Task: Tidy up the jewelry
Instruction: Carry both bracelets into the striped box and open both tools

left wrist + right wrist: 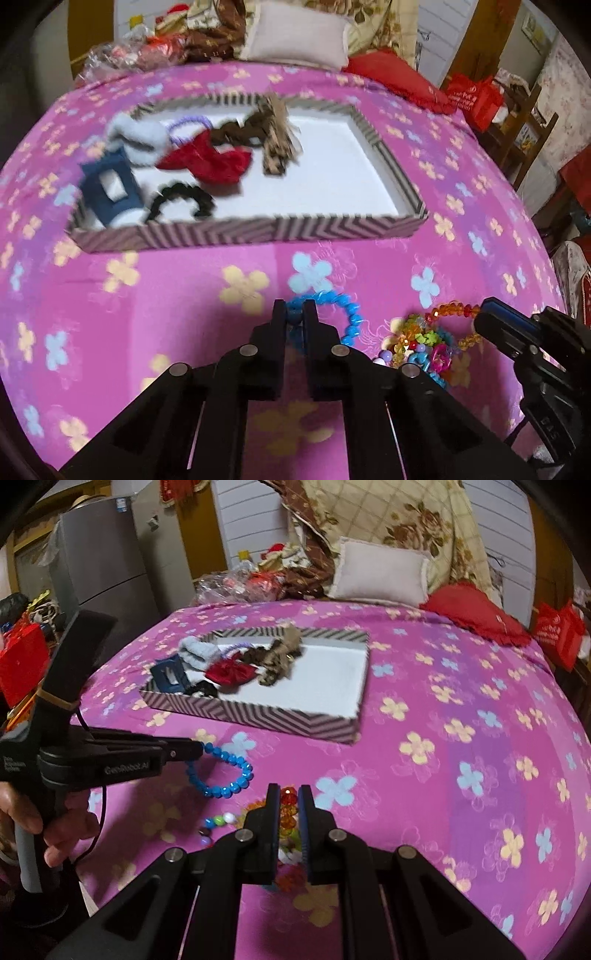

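A shallow rectangular tray with a grey-and-white chevron-striped wall [236, 232] and a plain white floor sits on a bed covered in a pink sheet printed with blue and yellow four-petal flowers [461, 206]. Its contents crowd the left half: a fluffy white fabric scrunchie [136, 138] against the far-left wall, a thin lilac coiled hair tie [186, 127] beside it, a crumpled red velvet bow [210, 160] in the middle, a twisted brown fabric band [236, 131] behind the bow, a tan leopard-patterned fabric bow [277, 147] further right, a frilly black scrunchie [181, 201] near the front wall, and a navy blue rectangular block with a white window [110, 188] leaning in the front-left corner. The right half of the tray floor is bare white. On the sheet, in front of the tray, the left gripper [294, 314] has its jaws pinched on a bracelet of glossy round bright-blue beads [351, 317], whose loop curves out to the right of the fingertips and lies on the sheet. Just beside it is a tangled heap of multicoloured translucent bead bracelets [424, 343]. The right gripper [289, 797] is lowered over this heap, its jaws narrowly parted around faceted orange-red beads [287, 794]; whether it actually clamps them cannot be told.
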Demonstrator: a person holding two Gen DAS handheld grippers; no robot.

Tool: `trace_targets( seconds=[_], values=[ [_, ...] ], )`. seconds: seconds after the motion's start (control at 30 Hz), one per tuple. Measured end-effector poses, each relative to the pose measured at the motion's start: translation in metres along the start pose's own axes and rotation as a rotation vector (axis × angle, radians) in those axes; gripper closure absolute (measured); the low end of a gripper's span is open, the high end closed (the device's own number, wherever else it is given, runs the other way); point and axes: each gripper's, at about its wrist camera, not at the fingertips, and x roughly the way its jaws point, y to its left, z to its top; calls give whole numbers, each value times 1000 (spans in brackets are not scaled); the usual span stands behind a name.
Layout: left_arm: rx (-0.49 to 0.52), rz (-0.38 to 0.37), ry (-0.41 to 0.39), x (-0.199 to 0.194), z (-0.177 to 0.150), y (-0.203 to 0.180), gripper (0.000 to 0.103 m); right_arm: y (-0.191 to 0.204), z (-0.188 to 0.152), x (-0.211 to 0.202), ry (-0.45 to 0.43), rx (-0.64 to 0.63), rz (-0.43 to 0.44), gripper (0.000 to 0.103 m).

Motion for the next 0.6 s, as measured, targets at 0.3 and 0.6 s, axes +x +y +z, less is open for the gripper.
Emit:
trace_targets(
  seconds=[0.3, 0.6],
  values=[
    [14, 47, -78, -53, 9, 24, 92, 18, 30, -19, -59, -48, 26, 94],
    [-10, 73, -113, -79, 18, 45, 92, 27, 59, -19, -82, -94, 12, 93]
  ],
)
